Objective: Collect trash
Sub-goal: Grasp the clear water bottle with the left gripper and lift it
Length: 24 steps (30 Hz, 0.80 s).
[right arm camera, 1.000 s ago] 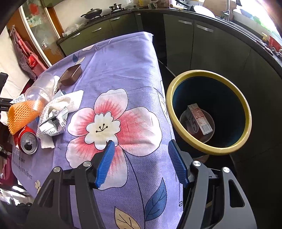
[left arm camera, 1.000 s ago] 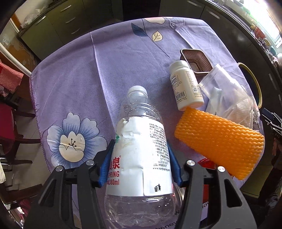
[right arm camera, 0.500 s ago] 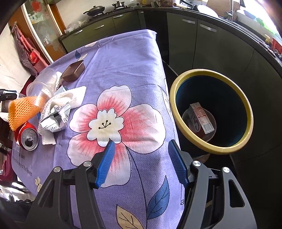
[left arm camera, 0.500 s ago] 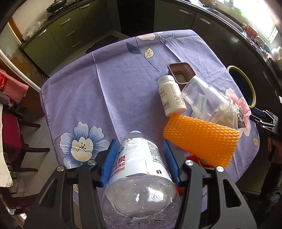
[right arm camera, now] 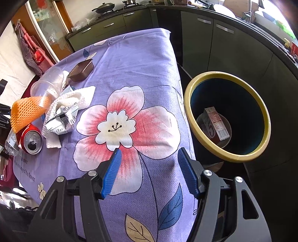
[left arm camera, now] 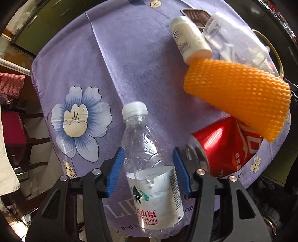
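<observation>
**Empty bottle between left jaws; bin waits off the table's edge**

The bottle (left arm camera: 149, 167) lies between the blue pads of the left gripper (left arm camera: 149, 173), cap pointing away, its torn label toward the gripper body. The pads flank its shoulder closely; whether they press on it cannot be told, as a thin gap seems to show on each side. It appears empty, so it is judged light. The thin clear wall should dent under a squeeze and may slip on the pads. The labelled barrel, being straight-sided, looks the safer place to hold than the tapering shoulder.

Just right of it lies a dented red can (left arm camera: 227, 147), partly under an orange foam net (left arm camera: 236, 95). Beyond are a white pill bottle (left arm camera: 190, 44), a clear cup (left arm camera: 234, 44) and a brown tray (left arm camera: 193, 14).

The right gripper (right arm camera: 149, 171) hangs over the table with its jaws apart and nothing between them.

The table carries a purple flowered cloth (right arm camera: 130, 61), soft and liable to drag. The bin (right arm camera: 227, 119), yellow-rimmed, stands off the table's edge with a carton (right arm camera: 216, 122) inside. Dark kitchen cabinets (right arm camera: 223, 48) line the room.
</observation>
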### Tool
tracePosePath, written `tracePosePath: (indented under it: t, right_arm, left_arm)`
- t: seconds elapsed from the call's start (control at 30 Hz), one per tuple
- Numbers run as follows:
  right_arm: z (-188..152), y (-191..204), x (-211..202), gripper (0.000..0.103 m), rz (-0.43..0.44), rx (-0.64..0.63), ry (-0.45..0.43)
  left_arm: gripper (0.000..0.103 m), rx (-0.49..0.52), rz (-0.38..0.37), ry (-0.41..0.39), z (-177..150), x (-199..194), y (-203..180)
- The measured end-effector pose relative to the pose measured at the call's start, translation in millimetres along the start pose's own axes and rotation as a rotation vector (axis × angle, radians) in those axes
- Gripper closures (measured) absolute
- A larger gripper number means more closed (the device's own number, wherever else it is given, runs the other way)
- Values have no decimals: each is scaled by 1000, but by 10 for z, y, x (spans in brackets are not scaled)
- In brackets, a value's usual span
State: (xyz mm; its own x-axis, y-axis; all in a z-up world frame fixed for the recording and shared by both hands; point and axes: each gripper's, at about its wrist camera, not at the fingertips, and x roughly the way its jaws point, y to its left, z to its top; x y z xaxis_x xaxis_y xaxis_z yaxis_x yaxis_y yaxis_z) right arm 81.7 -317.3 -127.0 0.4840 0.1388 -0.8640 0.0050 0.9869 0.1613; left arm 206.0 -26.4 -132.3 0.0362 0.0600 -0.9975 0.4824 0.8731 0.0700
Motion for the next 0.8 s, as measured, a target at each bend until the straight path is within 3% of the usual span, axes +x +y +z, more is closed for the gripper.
tracePosePath:
  t: [0.23,0.37,0.43,0.53,0.57,0.8]
  right_arm:
    - [1,25,0,40,-4,-11,10]
    - [4,56,25,40,4,-19,15]
    - [11,84,55,40,10,-25,20]
    - [22,142,83,40,17,-37,23]
    - [27,159,85,40,19,-41,23]
    - [33,174,-49,40,17,-40,-7]
  left_arm:
    - [48,-12,-38,122,-253,192,108]
    - [33,6,-4,157,-470,231,151]
    - [33,19,-2,187,-574,299,146]
    - [38,35,2,207,-685,414,121]
    - [49,42,1,211,-712,447,98]
    - [51,61,29,111,-839,204,127]
